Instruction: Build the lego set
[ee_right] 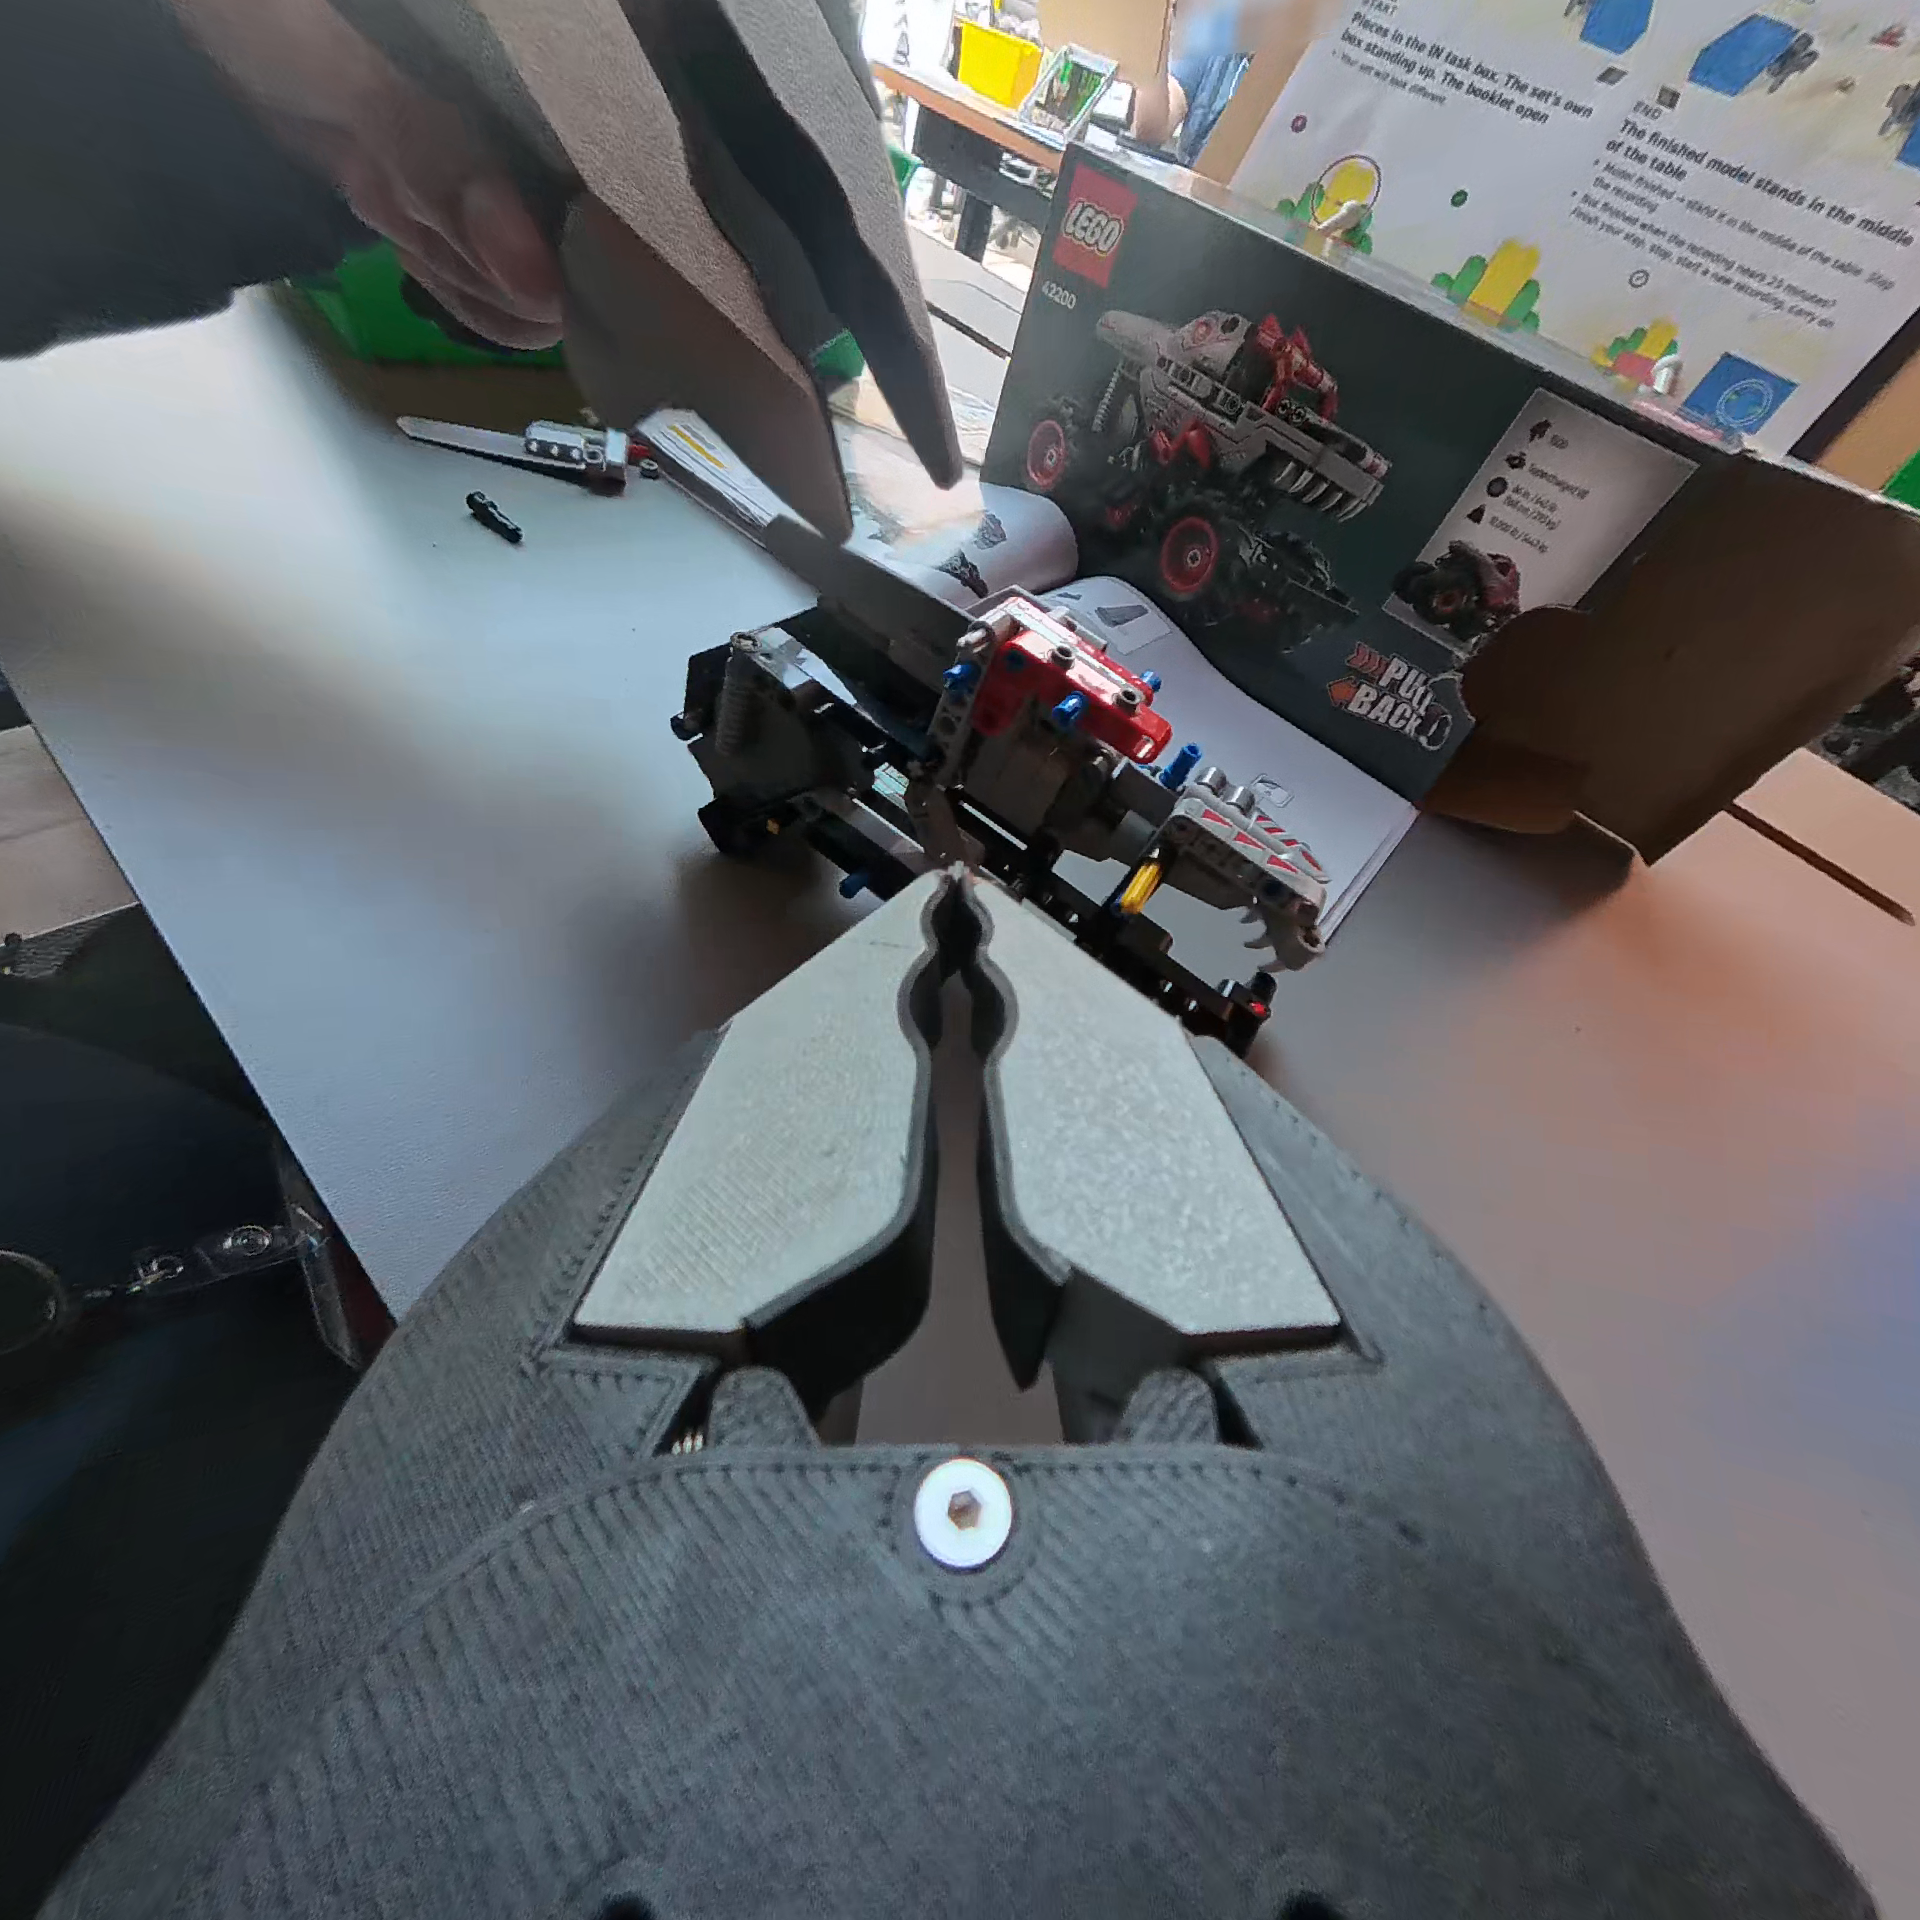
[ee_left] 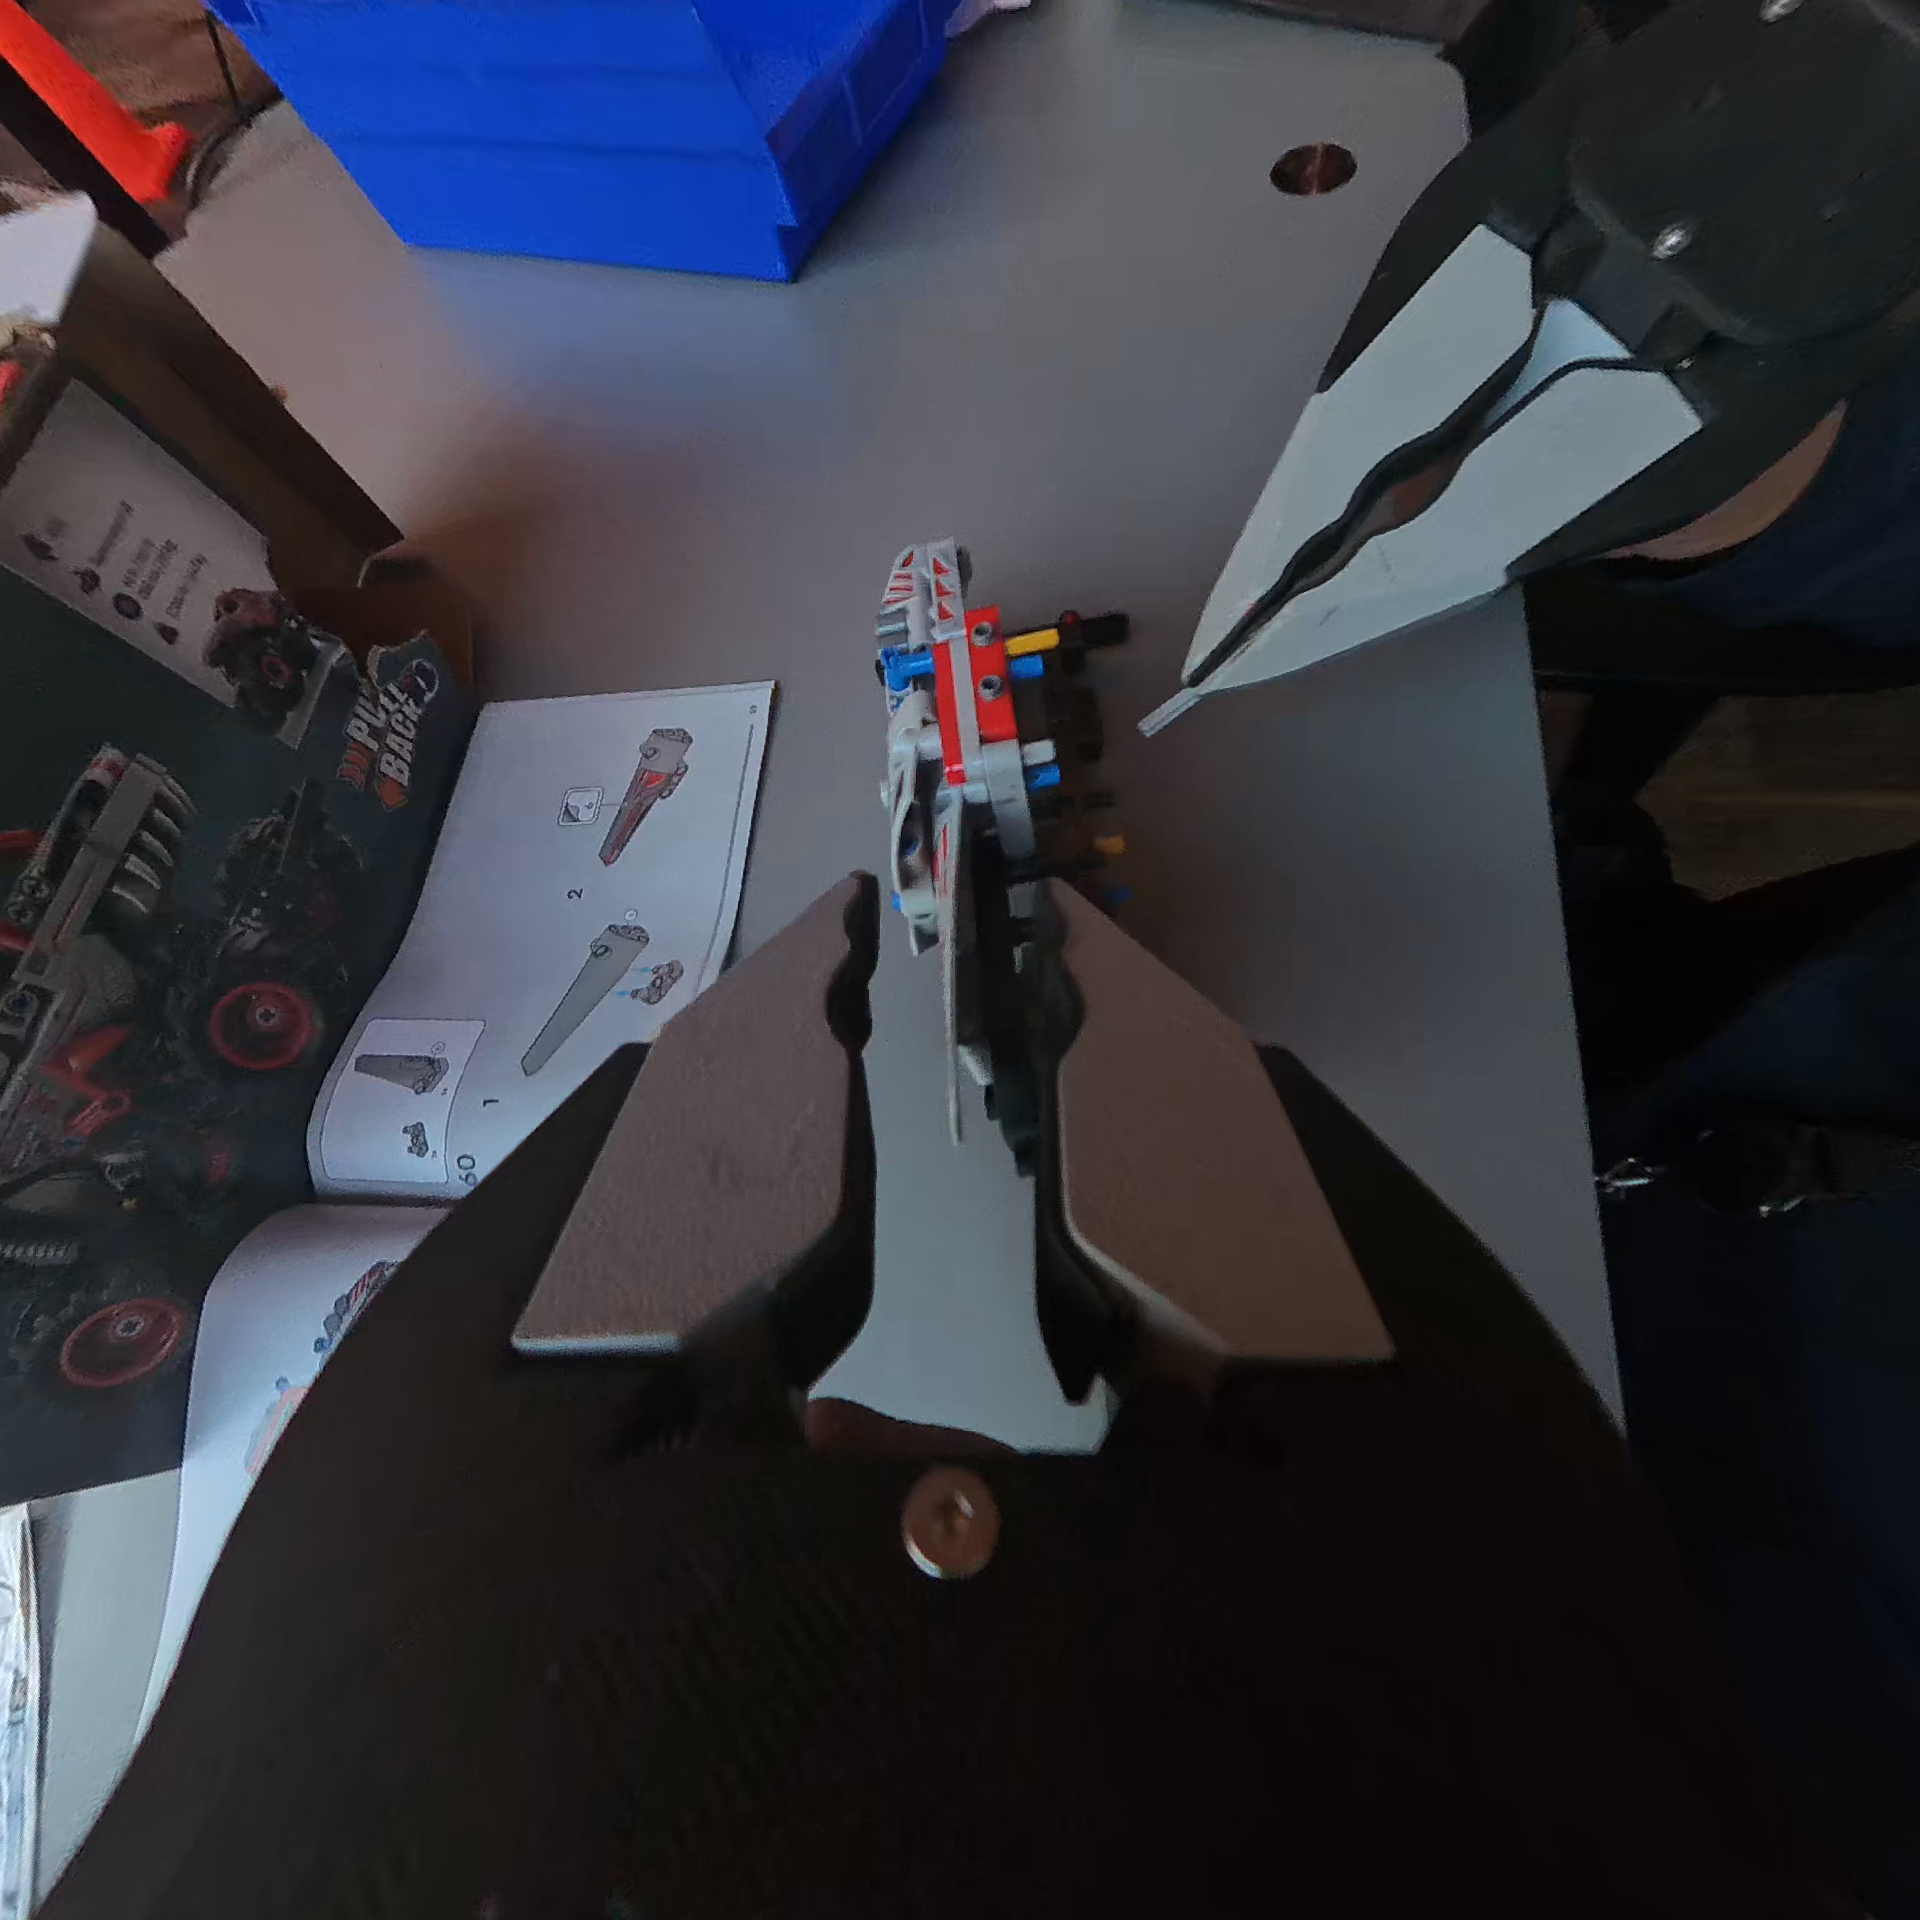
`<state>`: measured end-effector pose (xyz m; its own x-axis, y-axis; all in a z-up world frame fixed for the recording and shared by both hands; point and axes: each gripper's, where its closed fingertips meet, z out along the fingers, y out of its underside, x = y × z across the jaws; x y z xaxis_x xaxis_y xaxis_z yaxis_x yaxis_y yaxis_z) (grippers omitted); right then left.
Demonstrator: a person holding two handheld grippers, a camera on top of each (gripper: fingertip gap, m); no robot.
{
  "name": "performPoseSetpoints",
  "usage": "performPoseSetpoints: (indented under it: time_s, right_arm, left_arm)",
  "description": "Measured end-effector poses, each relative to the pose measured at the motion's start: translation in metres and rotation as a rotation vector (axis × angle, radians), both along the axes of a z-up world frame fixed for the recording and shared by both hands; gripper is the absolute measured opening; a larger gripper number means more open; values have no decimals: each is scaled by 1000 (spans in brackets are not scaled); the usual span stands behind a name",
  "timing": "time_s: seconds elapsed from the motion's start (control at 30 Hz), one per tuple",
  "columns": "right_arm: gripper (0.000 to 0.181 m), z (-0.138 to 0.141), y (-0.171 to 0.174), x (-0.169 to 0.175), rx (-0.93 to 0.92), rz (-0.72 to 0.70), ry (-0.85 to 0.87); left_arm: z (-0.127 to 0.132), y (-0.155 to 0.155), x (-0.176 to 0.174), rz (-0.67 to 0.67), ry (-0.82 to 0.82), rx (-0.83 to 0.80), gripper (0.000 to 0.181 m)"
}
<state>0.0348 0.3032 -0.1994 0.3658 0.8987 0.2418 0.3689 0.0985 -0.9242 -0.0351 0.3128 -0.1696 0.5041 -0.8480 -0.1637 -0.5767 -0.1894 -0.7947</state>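
Note:
The part-built lego model (ee_left: 966, 707) lies on the grey table, with a red block, grey toothed panels, and blue and yellow pins. It also shows in the right wrist view (ee_right: 1039, 707). My left gripper (ee_left: 961, 899) is closed around the model's rear end, one finger on each side. It comes down from the top in the right wrist view (ee_right: 883, 509). My right gripper (ee_right: 954, 881) is shut on a small thin grey piece (ee_right: 940, 842), just short of the model's side. It shows at the right in the left wrist view (ee_left: 1195, 686).
The open instruction booklet (ee_left: 582, 914) and the lego box (ee_right: 1299, 468) lie beside the model. A blue bin (ee_left: 582, 125) stands at the far end. A loose grey panel part (ee_right: 520, 447) and a black pin (ee_right: 494, 516) lie on the table. A printed poster (ee_right: 1610, 156) stands behind the box. One gripper's finger ends stand about 9 cm off the other's.

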Motion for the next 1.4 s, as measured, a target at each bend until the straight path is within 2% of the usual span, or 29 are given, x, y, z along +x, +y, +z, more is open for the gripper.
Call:
performPoseSetpoints:
  time_s: [0.1, 0.2, 0.27, 0.4, 0.63, 0.93, 1.13, 1.3, 1.4]
  right_arm:
    - [0, 6, -4, 0, -8, 15, 29]
    - [0, 21, -18, -5, 10, 70, 80]
    - [0, 29, -27, -8, 29, 97, 92]
    - [0, 38, -44, -14, 42, 152, 106]
    - [0, 42, -53, -12, 44, 169, 113]
    - [0, 41, -50, -9, 39, 160, 126]
    - [0, 26, -32, 1, -11, 130, 80]
    - [16, 21, -39, 3, -6, 191, 54]
    - [13, 22, -43, -2, 24, 203, 43]
  left_arm:
    - [14, -22, 18, -75, -12, 84, 15]
    - [3, -35, 31, -117, 113, 119, 16]
    - [-3, -40, 41, -162, 138, 108, 17]
    - [-3, -44, 53, -220, 103, 87, 17]
    - [0, -58, 65, -306, 15, 13, 3]
    - [1, -61, 71, -337, -17, -29, 1]
    - [-7, -52, 66, -294, -24, -61, 1]
    - [-8, -51, 62, -292, -24, -58, 1]
    - [-6, -52, 63, -305, -45, -63, 1]
